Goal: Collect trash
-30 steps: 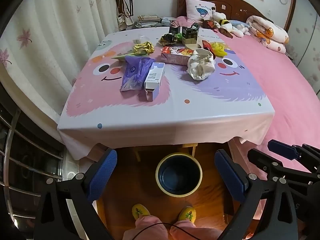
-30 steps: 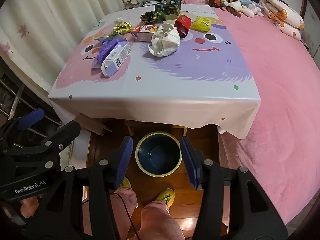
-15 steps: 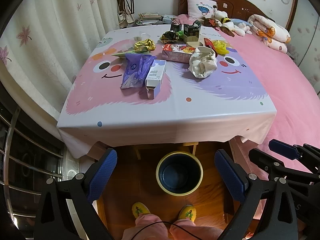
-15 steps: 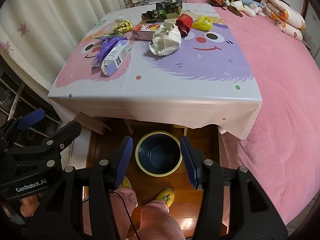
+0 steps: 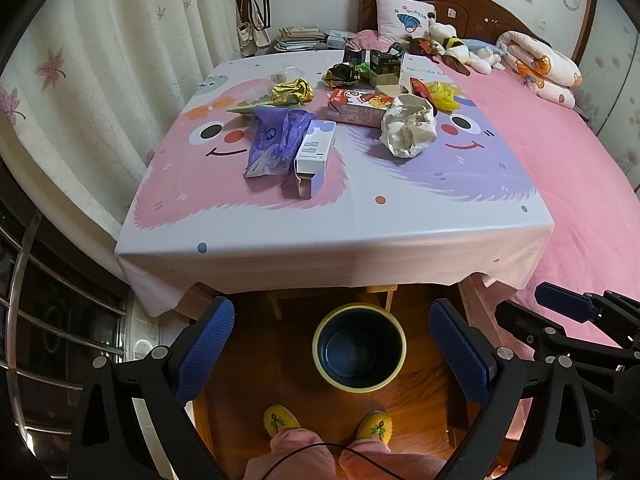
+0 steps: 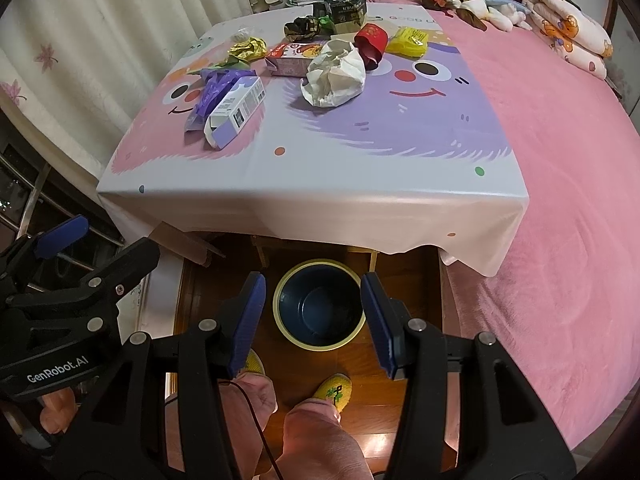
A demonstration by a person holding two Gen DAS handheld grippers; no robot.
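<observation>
Blue pads line the fingers of both grippers, and both are held above the wooden floor [image 5: 248, 392] in front of the table. The left gripper [image 5: 332, 344] has its fingers spread wide with nothing between them; the right gripper [image 6: 314, 316] is also parted and empty, though less widely. Between the fingers of each, lower down, stands a dark blue bin [image 5: 358, 346] with a pale yellow rim, sitting on the floor just in front of the table's near edge; nothing can be seen inside it. The person's yellow slippers [image 5: 280, 420] and pink trouser legs show just below the bin.

The trash lies on the table's cartoon-face cloth [image 5: 400, 216], gathered toward the far half. Nearest is a white and lilac carton [image 5: 314, 152] lying on its side, touching a purple plastic bag [image 5: 270, 140] on its left. To the right, apart from the carton, sits a crumpled white paper wad [image 5: 408, 128]. Behind it are a flat red and pink snack box [image 5: 356, 108], a red cup [image 6: 370, 46] tipped on its side, and a yellow wrapper [image 6: 410, 42]. Further left is a crumpled gold foil wrapper [image 5: 294, 90], and at the far edge a dark green box [image 5: 384, 66] with a dark crumpled wrapper [image 5: 340, 74] beside it.

A pink bedspread [image 5: 580, 184] runs along the table's right side, with stuffed toys [image 5: 452, 46] near the headboard. Pale curtains [image 5: 100, 80] hang on the left.
</observation>
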